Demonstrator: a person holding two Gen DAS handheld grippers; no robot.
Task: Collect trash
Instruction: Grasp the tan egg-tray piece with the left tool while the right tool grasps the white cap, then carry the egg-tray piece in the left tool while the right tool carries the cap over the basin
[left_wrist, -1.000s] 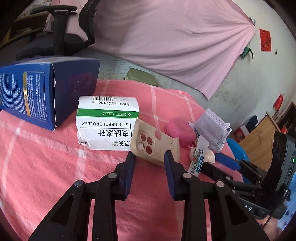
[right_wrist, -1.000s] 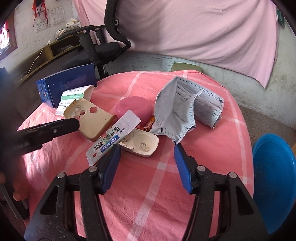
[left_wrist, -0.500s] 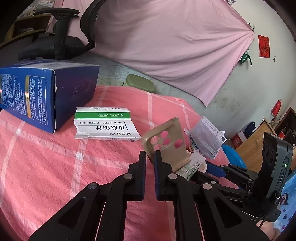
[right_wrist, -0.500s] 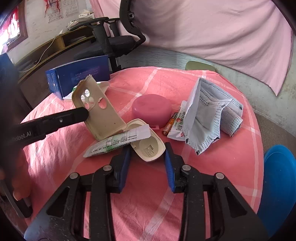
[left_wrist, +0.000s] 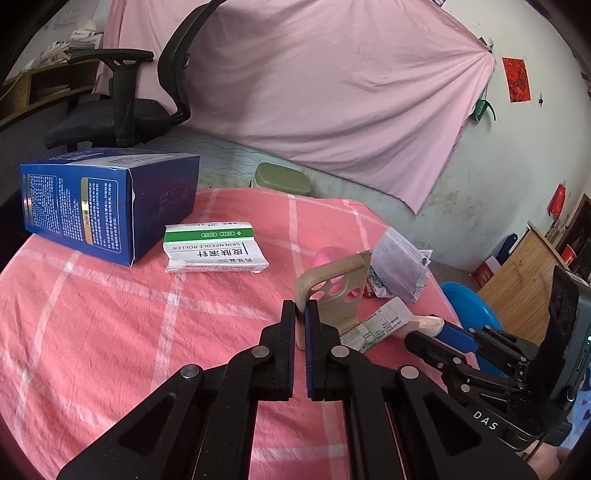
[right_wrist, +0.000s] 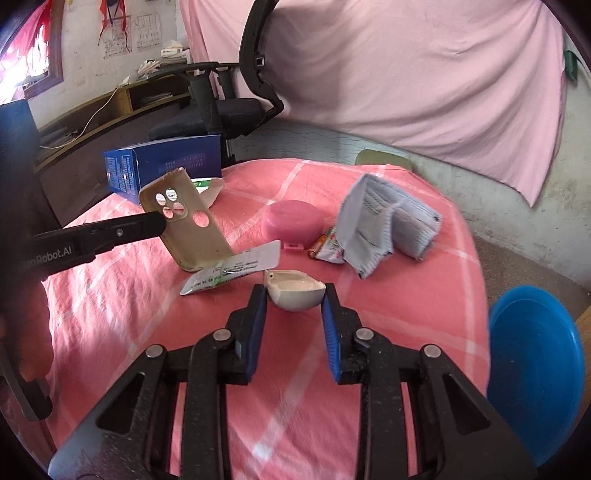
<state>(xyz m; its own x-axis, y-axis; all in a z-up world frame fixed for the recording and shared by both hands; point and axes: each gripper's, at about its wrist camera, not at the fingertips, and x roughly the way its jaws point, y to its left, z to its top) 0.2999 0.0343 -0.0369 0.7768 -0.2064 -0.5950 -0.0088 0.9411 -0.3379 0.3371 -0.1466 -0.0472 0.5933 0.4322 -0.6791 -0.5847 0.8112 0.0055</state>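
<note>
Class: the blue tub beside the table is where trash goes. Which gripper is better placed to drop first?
Right. The right gripper holds the beige shell nearest the blue tub; the left gripper, gripping the phone case, is farther.

Sitting on the pink checked tablecloth: one blue box, one white-and-green box, one beige phone case, one pink round case, one cream shell-shaped case, one flattened tube, one face mask, one battery and one small wrapper. Standing around the table: one black office chair, one green stool and one blue basin. Showing in the views: two grippers, the left gripper and the right gripper.
</note>
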